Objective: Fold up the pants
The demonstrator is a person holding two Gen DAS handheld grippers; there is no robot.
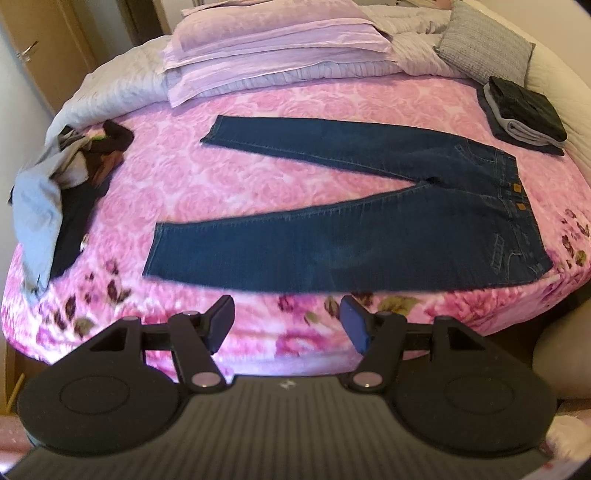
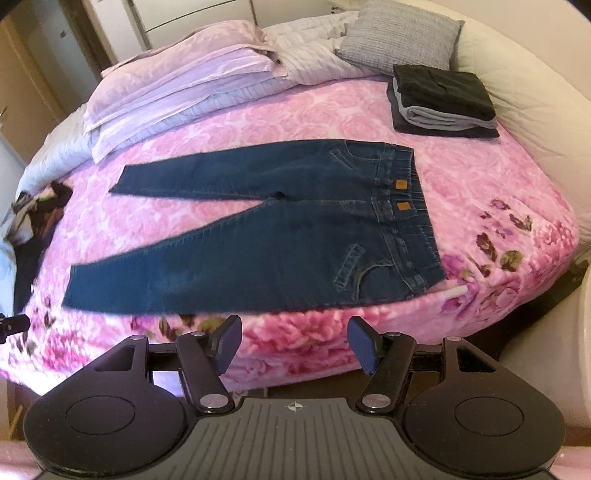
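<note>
On the pink bedspread (image 1: 258, 155) jeans (image 1: 332, 221) lie flat; both tools (image 1: 287, 325) (image 2: 294, 341) gape empty

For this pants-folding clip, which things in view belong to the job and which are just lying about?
Part of the job:
- blue jeans, spread flat, legs apart
- left gripper, open, empty
- right gripper, open, empty
- pink floral bedspread, the work surface

Just lying about:
- folded clothes stack
- grey cushion
- folded bedding
- loose clothes heap
</note>
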